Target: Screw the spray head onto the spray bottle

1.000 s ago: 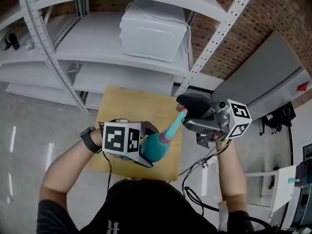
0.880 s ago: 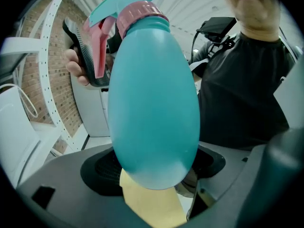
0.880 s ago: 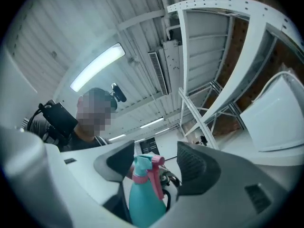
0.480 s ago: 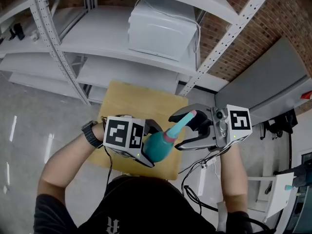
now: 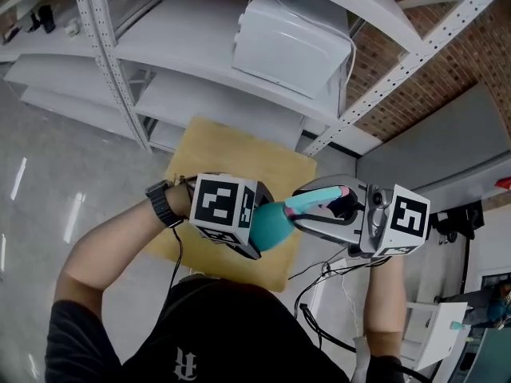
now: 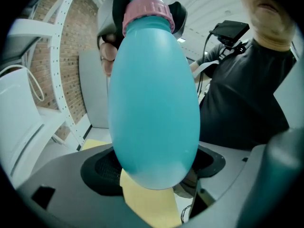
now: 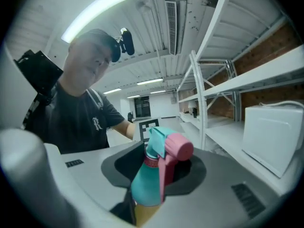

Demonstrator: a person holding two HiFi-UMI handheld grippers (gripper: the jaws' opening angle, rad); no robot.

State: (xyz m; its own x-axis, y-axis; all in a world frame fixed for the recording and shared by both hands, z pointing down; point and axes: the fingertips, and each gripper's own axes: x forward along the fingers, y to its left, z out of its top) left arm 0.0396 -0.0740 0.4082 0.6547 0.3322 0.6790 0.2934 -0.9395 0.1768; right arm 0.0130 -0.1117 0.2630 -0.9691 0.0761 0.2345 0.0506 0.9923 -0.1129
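Teal egg-shaped bottle (image 5: 271, 223) w/ pink collar (image 6: 148, 12) is clamped at its base by L gripper (image 6: 154, 167) and held in air over the wooden table's (image 5: 231, 154) right edge. Its teal spray head (image 7: 166, 148) w/ pink trigger is pinched by R gripper (image 7: 159, 170), whose jaws have just been closing. Bottle is opaque, so contents can't be seen. Beyond, a white box (image 5: 291, 38) is set on a shelf (image 5: 184, 22).

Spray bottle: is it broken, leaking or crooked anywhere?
Nothing stands out. The spray bottle looks whole, with no drips, held tilted in the left hand-held gripper. Its spray head sits in line with the neck, where the jaws of the right hand-held gripper have just been closing around it.
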